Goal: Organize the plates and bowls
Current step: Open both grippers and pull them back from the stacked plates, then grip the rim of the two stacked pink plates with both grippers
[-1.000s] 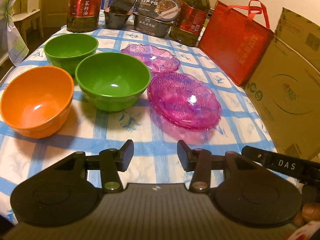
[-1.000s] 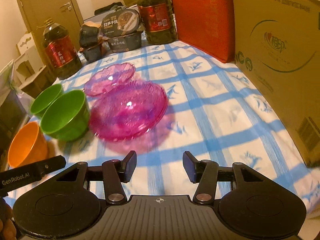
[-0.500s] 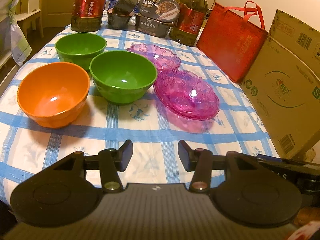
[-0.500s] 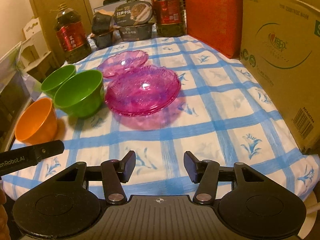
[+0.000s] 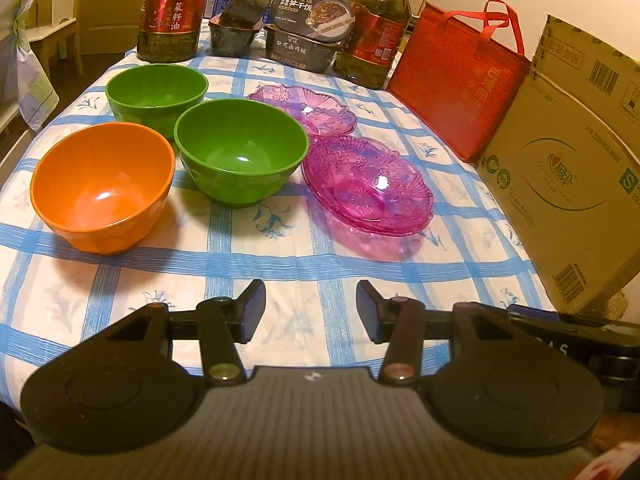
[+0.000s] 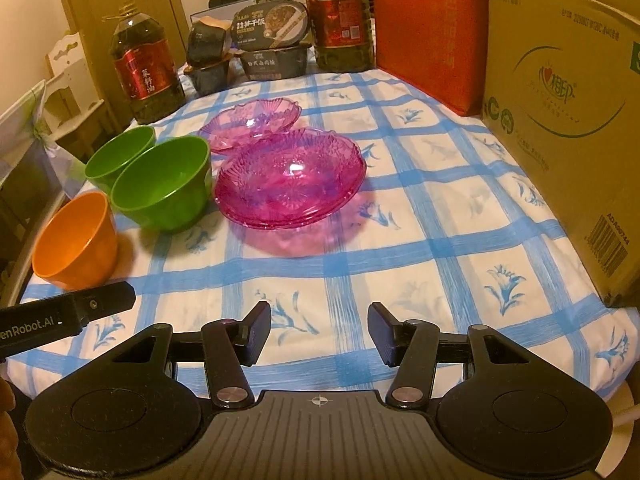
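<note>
An orange bowl (image 5: 102,192) (image 6: 76,240) sits at the table's left, with one green bowl (image 5: 240,156) (image 6: 164,184) beside it and a second green bowl (image 5: 156,94) (image 6: 118,156) behind. To their right lies a stack of pink glass plates (image 5: 368,186) (image 6: 290,178), and a single pink plate (image 5: 308,108) (image 6: 250,122) lies farther back. My left gripper (image 5: 311,312) hangs open over the near edge, empty. My right gripper (image 6: 319,332) is open too, nothing between its fingers, well short of the plates.
The blue-checked tablecloth (image 5: 280,264) covers the table. Two oil bottles (image 5: 174,8) (image 5: 376,36), food trays (image 5: 308,28), a red bag (image 5: 460,80) and a cardboard box (image 5: 568,184) line the back and right. The left gripper's body (image 6: 60,320) shows at the right view's left edge.
Both grippers have pulled back toward the near edge of the table, so the bowls and plates look farther away. Nothing on the table has moved.
</note>
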The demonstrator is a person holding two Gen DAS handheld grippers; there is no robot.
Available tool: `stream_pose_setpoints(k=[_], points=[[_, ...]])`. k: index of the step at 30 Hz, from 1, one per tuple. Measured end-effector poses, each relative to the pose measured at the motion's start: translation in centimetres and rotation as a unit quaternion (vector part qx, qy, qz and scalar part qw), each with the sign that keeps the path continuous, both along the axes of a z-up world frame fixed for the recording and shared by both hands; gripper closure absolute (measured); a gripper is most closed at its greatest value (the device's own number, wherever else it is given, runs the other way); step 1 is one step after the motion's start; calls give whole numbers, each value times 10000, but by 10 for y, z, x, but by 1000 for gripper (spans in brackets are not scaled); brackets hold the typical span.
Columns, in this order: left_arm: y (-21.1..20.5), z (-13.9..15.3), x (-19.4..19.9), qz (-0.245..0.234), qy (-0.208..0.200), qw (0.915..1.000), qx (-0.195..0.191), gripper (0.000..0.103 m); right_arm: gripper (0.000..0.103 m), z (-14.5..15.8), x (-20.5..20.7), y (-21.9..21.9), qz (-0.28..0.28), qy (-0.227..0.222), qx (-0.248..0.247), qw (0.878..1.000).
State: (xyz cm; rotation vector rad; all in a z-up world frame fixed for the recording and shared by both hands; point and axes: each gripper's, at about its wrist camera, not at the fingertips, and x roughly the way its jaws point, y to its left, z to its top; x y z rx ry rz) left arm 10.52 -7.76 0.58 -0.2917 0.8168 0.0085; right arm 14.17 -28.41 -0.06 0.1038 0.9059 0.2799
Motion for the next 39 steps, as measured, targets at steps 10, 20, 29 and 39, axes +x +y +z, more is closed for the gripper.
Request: stream_pose_setpoints(k=[10,20,29,39], points=[[0,0,5,-79,-14,10000,18,57,49,0,4,2,14,25,-2,10000],[12,9,23,-174,-39,9998,60,57,49,7,25,11,118,9,1,9999],[31,25,52,-236,-77,9997,54,57,49,22,57,25,284,-91,99,9995],[49,33,101,-346,-25,9987,361,57,49,30,105,40,417,-128,177,9989]])
